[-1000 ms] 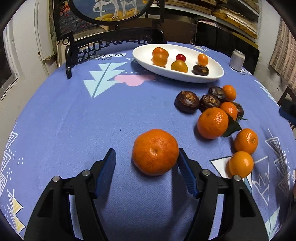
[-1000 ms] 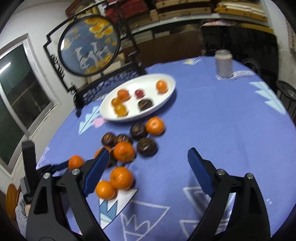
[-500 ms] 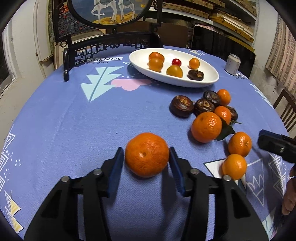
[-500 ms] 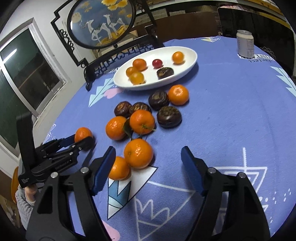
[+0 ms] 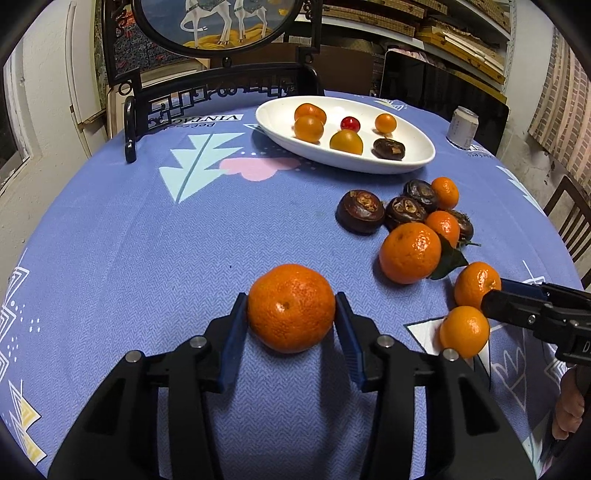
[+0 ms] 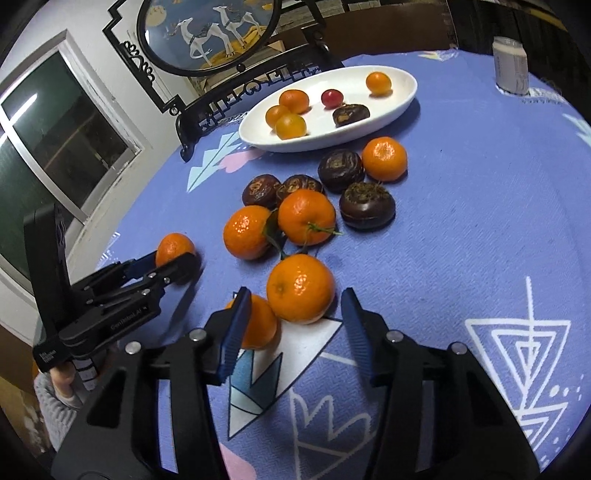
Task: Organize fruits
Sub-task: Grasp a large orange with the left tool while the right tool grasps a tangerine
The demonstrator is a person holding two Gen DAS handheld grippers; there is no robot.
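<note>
My left gripper [image 5: 291,314] is shut on a large tangerine [image 5: 291,307] that rests on the blue tablecloth, with both blue pads against its sides. From the right wrist this grip sits at the left [image 6: 173,258]. My right gripper [image 6: 295,314] is low over the cloth, jaws closing around another tangerine [image 6: 301,288] with small gaps left on both sides. A second tangerine [image 6: 258,325] lies just outside its left finger. More tangerines [image 5: 410,253] and dark brown round fruits [image 5: 360,211] are clustered beyond. The white oval plate [image 5: 406,162] holds several small fruits.
A drink can [image 5: 461,127] stands at the far right of the table. A round painted screen on a black stand [image 5: 221,22] rises at the table's far edge. A chair back [image 5: 569,210] shows beyond the right edge. A person's hand [image 5: 567,410] holds the right gripper.
The left jaws closed onto the large tangerine, which stayed on the cloth. The right gripper came down and in toward the fruit cluster, and its jaws narrowed around a tangerine.
</note>
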